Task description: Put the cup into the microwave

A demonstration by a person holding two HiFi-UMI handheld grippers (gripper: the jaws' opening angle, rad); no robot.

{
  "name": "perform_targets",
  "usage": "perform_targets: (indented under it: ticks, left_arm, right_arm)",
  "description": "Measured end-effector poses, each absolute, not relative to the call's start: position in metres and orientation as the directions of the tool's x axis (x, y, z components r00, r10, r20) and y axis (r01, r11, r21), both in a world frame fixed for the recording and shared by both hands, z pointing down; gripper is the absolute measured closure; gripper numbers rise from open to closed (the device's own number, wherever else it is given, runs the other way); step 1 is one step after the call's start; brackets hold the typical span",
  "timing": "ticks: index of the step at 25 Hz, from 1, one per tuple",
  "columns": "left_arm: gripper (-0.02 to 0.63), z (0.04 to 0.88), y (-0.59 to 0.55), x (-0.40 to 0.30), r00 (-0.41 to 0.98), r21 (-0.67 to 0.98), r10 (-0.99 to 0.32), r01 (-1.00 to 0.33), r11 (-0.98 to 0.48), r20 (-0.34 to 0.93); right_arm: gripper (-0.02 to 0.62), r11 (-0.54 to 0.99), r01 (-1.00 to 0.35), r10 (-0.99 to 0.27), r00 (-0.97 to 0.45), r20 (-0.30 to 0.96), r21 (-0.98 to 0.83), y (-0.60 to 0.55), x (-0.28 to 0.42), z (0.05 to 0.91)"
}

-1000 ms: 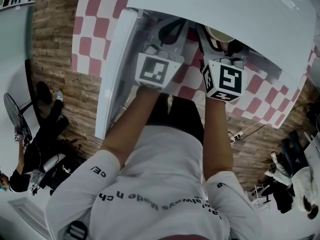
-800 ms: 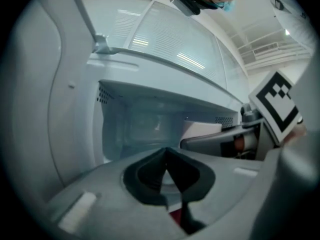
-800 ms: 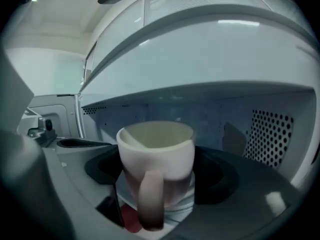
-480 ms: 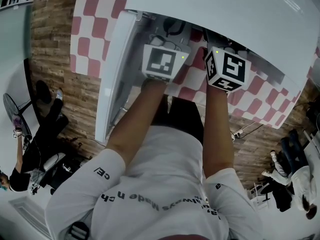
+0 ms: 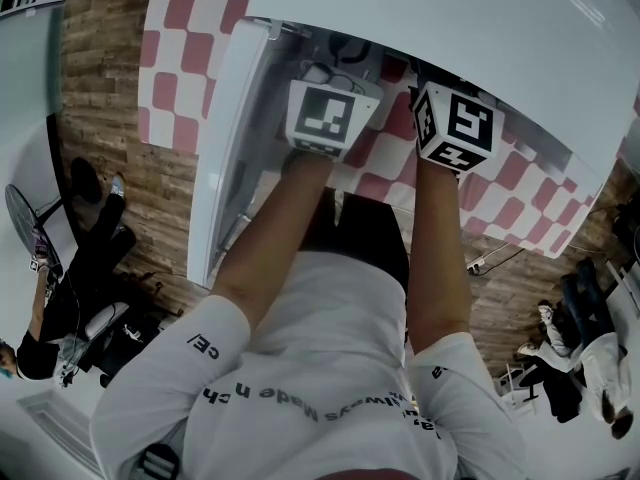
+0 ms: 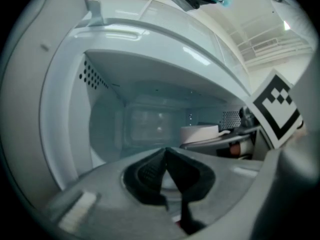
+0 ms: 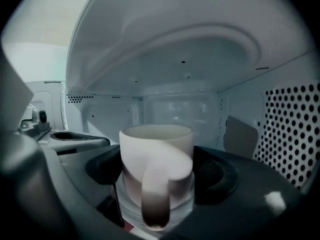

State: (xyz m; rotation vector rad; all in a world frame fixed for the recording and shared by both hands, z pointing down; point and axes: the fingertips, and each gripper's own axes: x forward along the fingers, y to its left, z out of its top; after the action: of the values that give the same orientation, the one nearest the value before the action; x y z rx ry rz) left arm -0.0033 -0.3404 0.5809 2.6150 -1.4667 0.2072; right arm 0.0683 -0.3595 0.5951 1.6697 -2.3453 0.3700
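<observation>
Right gripper view: right gripper [image 7: 160, 170] has its jaws spread wide, pads pressed on both sides of the white cup [image 7: 156, 144]. Cup is at frame centre, handle facing the camera, inside the microwave [image 7: 165, 49] cavity; perforated wall at right. Left gripper view: left gripper [image 6: 165, 155] jaws closed together, nothing between them, lower centre, at the cavity mouth. Head view: open door [image 5: 225, 148] left of both grippers.
</observation>
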Motion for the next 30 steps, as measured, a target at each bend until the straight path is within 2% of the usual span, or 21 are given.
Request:
perform_targets:
  ticks: [24, 30]
  left_arm:
    - [0.602, 0.590, -0.332, -0.004, 0.521, 0.048, -0.823, -0.850, -0.525, 0.227]
    - [0.603, 0.583, -0.323, -0.001, 0.521, 0.043, -0.822, -0.849, -0.526, 0.231]
  right_arm:
    - [0.179, 0.328, -0.944, -0.875, -0.322, 0.361, -0.046, -0.358, 0.073, 0.612]
    - [0.134, 0.321, -0.946, -0.882, -0.319, 0.347, -0.054, -0.348, 0.079, 0.600]
